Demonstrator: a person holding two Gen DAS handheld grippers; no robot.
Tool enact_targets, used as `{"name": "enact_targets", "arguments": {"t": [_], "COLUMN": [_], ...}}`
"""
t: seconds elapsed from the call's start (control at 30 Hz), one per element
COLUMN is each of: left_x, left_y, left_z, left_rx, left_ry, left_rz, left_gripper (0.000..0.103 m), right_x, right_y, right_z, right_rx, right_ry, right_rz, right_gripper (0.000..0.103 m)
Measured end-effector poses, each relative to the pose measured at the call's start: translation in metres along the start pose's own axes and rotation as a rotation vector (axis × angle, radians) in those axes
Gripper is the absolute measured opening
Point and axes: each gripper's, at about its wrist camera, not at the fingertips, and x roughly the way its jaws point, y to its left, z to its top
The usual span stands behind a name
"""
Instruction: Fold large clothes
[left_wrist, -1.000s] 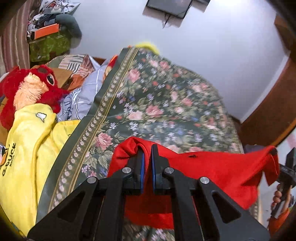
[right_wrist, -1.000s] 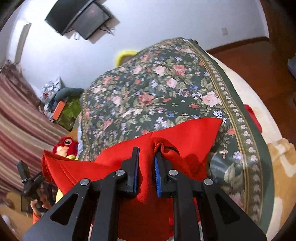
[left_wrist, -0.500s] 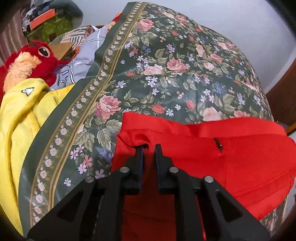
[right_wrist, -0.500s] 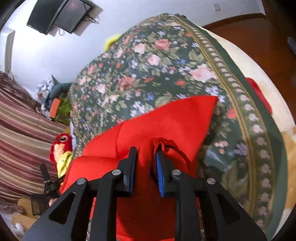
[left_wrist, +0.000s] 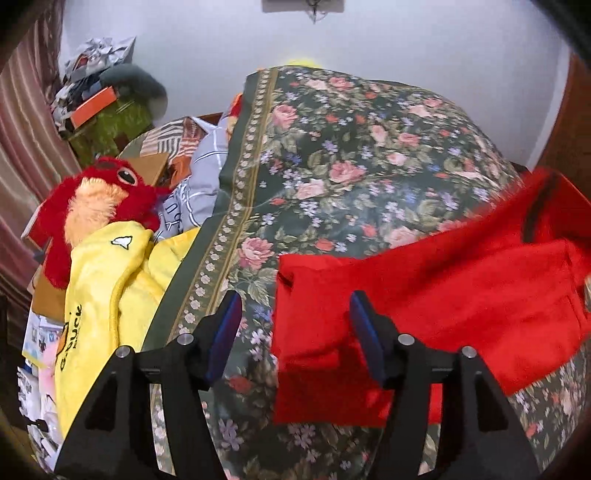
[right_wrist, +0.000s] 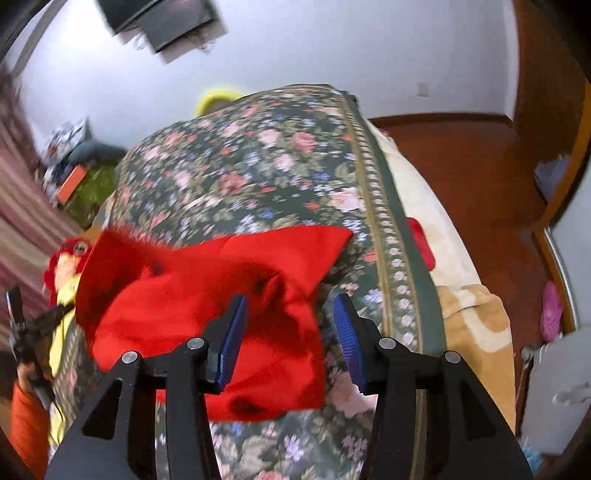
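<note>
A red garment (left_wrist: 436, 291) lies folded on the floral bedspread (left_wrist: 351, 158). My left gripper (left_wrist: 295, 332) hovers over the garment's left edge; its jaws are opening and the pads press on nothing, though the red corner lies below and between them. In the right wrist view the red garment (right_wrist: 207, 306) is blurred and bunched on the floral bedspread (right_wrist: 258, 173). My right gripper (right_wrist: 290, 338) is above the garment's right end, jaws opening, cloth under the gap but not pinched. The person's other hand with the left gripper shows at the far left.
A yellow blanket (left_wrist: 107, 288) and a red plush toy (left_wrist: 92, 199) lie left of the bedspread, with cluttered boxes (left_wrist: 96, 103) behind. On the right are a wooden floor (right_wrist: 480, 166), a beige blanket (right_wrist: 476, 325) and a small red item (right_wrist: 419, 242) on the mattress edge.
Both grippers were shut on the red garment's corners, laid it down on the bedspread, then let go; both sets of jaws have spread apart and pulled back a little.
</note>
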Motion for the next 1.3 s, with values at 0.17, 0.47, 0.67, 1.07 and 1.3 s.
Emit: {"name": "enact_targets", "arguments": {"t": [0.17,0.47,0.67,1.07,1.3], "left_x": [-0.009,0.018,0.049,0.122,0.143], "left_y": [-0.020,-0.072,-0.091,-0.079,-0.026], "left_z": [-0.013,-0.038,-0.028,0.043,0.070], "left_rx": [0.042,0.159,0.160,0.005,-0.068], "left_ry": [0.019,0.111,0.130,0.194,0.136], "left_rz": [-0.058,-0.153,-0.147,-0.147,0.104], "left_gripper": [0.061,0.061,0.061,0.061,0.061], "right_x": [0.010,0.069,0.099,0.153,0.144], "right_y": [0.032,0.070,0.101,0.105,0.069], "right_z": [-0.015,-0.031,-0.036,0.032,0.057], "right_rx": [-0.087,-0.159,-0.237,-0.183,0.037], "right_ry": [0.028,0.149,0.163,0.190,0.064], "right_rz": [0.033,0.040,0.031,0.024,-0.048], "right_gripper": [0.054,0.054,0.054,0.055,0.055]}}
